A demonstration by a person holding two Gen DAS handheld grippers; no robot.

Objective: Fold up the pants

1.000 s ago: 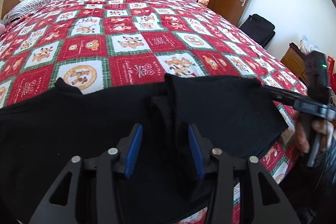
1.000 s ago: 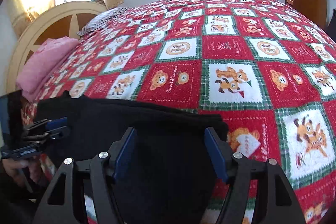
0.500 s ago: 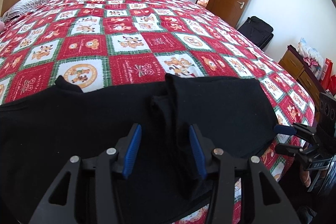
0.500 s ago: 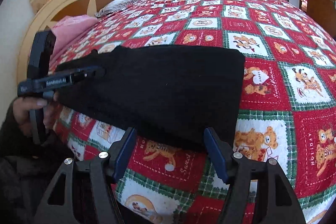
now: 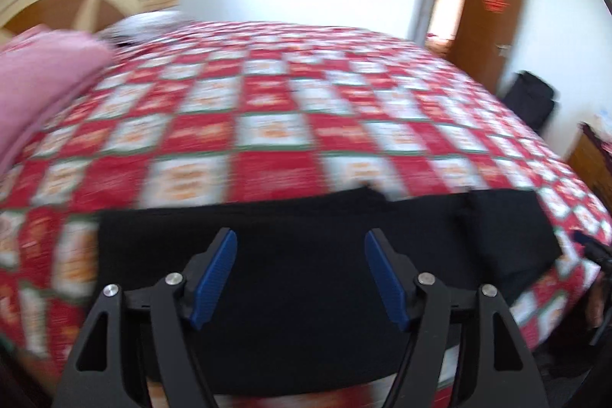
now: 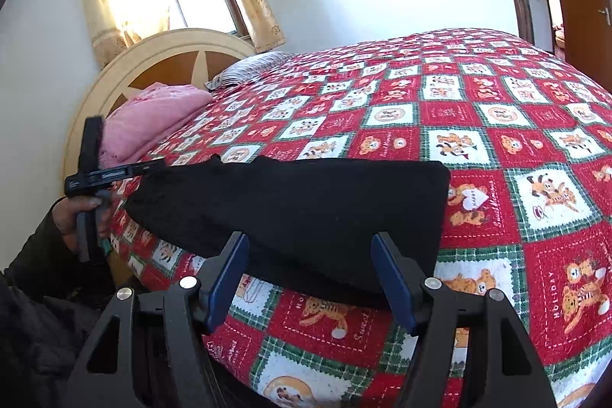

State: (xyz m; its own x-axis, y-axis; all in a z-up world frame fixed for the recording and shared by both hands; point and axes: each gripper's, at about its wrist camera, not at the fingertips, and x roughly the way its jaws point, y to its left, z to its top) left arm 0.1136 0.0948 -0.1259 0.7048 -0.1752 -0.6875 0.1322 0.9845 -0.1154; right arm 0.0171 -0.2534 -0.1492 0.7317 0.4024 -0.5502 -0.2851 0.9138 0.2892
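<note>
Bed quilt (image 6: 497, 148): red, white and green patchwork with bear prints, quilted and matte, covering the whole mattress.

Pants (image 6: 306, 213): black, soft, light-absorbing, lying as a long flat band along the near edge of the quilt, its long axis running crosswise in both wrist views. One end is squared off, the other tapering toward the headboard (image 6: 153, 64).

Left gripper (image 5: 300, 274): sitting over the band near the tapered end, jaws opening, blue ribbed pads clear of the cloth, pinching nothing. View is blurring.

Right gripper (image 6: 310, 278): jaws spread, empty, hanging just short of the squared end; judged the nearer one for that end.

Pink blanket (image 6: 153, 117): bunched by the headboard.
</note>
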